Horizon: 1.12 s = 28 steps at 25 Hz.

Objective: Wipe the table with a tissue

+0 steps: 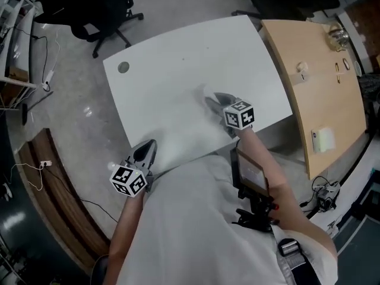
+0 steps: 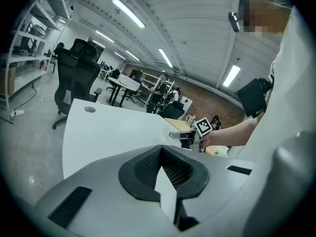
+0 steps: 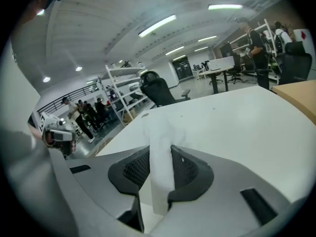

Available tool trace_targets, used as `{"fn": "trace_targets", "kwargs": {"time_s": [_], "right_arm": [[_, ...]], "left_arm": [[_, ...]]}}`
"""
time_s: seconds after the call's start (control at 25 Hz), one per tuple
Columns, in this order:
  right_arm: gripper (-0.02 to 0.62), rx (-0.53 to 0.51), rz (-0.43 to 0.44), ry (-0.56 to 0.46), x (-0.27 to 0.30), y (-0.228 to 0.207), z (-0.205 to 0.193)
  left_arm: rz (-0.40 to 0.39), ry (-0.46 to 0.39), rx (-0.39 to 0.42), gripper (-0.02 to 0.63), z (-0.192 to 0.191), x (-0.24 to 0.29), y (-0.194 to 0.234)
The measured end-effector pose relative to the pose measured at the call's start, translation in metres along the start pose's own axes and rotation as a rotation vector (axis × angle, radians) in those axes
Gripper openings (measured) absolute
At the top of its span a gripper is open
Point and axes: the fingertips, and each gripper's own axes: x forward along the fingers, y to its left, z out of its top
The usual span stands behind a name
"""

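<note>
left gripper [image 2: 162, 166]: jaws seemingly together | white table [image 2: 111, 130] ahead | right gripper [image 2: 175, 135] beyond

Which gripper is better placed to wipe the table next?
Right. The right gripper is shut on the tissue out over the table; the left gripper is empty, at the near edge.

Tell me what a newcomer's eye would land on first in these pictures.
First comes the right gripper, shut on a white tissue near the middle of the white table. Next is the left gripper, at the table's near edge, close to the person's body.
</note>
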Motion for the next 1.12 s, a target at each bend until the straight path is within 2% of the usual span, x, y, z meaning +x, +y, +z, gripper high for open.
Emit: {"fn": "trace_targets", "kwargs": {"time_s": [0.16, 0.28, 0.52, 0.76, 0.84, 0.96, 1.04, 1.12], "right_arm": [[0.106, 0.098, -0.108, -0.041, 0.006, -0.056, 0.014], [0.106, 0.095, -0.152, -0.036, 0.013, -0.097, 0.026], [0.106, -0.027, -0.139, 0.011, 0.04, -0.159, 0.069], [0.106, -0.172, -0.149, 0.059, 0.07, -0.205, 0.112], [0.106, -0.238, -0.187, 0.068, 0.08, -0.219, 0.125], [0.106, -0.342, -0.199, 0.08, 0.097, -0.225, 0.136], [0.106, -0.363, -0.193, 0.078, 0.108, -0.223, 0.138], [0.106, -0.374, -0.23, 0.068, 0.114, -0.223, 0.139]], "left_arm": [[0.041, 0.015, -0.009, 0.006, 0.004, 0.016, -0.002], [0.073, 0.025, -0.017, 0.006, 0.004, 0.029, -0.004], [0.139, 0.049, -0.063, 0.006, -0.002, 0.049, -0.022], [0.145, 0.066, -0.074, 0.006, -0.009, 0.073, -0.043], [0.146, 0.068, -0.07, 0.006, -0.007, 0.083, -0.049], [0.13, 0.09, -0.044, 0.006, -0.004, 0.097, -0.059], [0.117, 0.096, -0.036, 0.006, -0.002, 0.104, -0.067], [0.116, 0.094, -0.036, 0.006, 0.0, 0.106, -0.071]]}}
